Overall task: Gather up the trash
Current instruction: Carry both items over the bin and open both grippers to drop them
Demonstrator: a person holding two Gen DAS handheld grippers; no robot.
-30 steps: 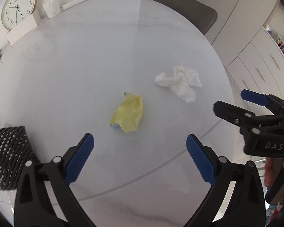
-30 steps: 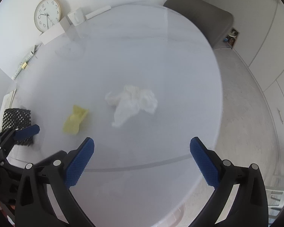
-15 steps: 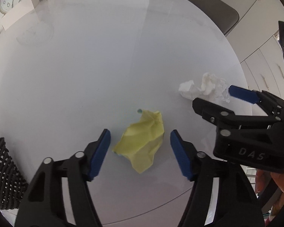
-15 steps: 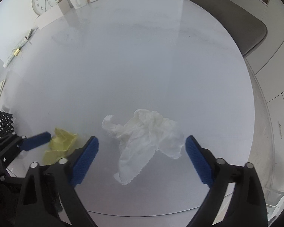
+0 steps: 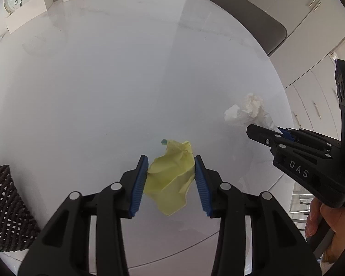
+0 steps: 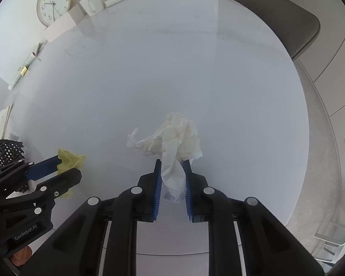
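With both pinches set low centre of frame, left gripper [image 5: 171, 179] fingers on the crumpled yellow paper [image 5: 170, 179] and right gripper [image 6: 172, 184] fingers on the white tissue [image 6: 172, 142], squeeze firmly, lift straight, then carry toward the black mesh bin [image 5: 4, 207] at lower left.

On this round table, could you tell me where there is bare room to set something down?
The table is bare between the clock and both paper wads. Crowded: the near edge, with yellow paper, white tissue and mesh basket.
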